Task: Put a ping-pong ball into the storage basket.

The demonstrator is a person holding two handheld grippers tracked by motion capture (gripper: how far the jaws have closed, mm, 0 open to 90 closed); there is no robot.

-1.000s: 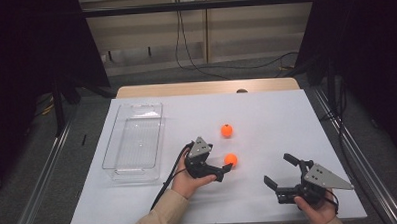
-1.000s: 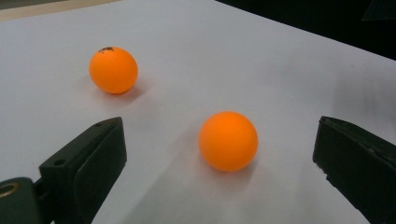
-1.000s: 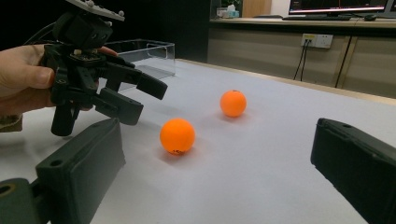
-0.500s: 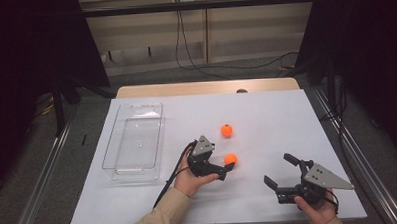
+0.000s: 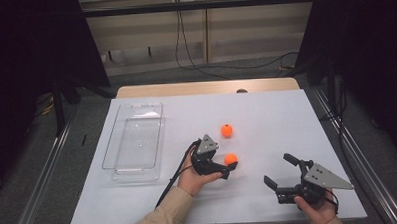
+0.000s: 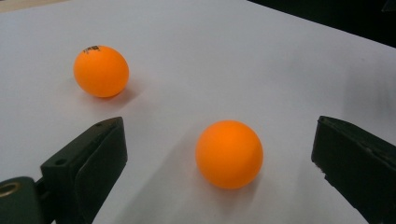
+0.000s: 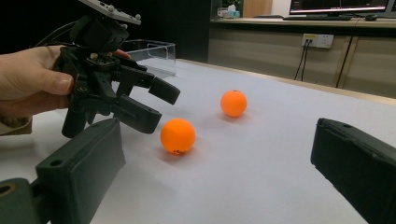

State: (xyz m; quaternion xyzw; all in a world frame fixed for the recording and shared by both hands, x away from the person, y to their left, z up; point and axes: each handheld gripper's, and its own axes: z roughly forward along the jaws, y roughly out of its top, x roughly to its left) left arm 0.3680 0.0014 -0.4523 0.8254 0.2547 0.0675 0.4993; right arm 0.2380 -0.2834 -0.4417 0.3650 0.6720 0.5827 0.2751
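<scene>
There, ball between left claw jaws.

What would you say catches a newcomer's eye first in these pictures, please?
Two bright orange balls on the white table stand out. The nearer ball lies on the sheet between the open jaws of the left tool, not yet gripped, while the farther ball sits apart beyond it. A clear plastic tray stands at the left of the table, and the right tool rests open near the front edge.
</scene>
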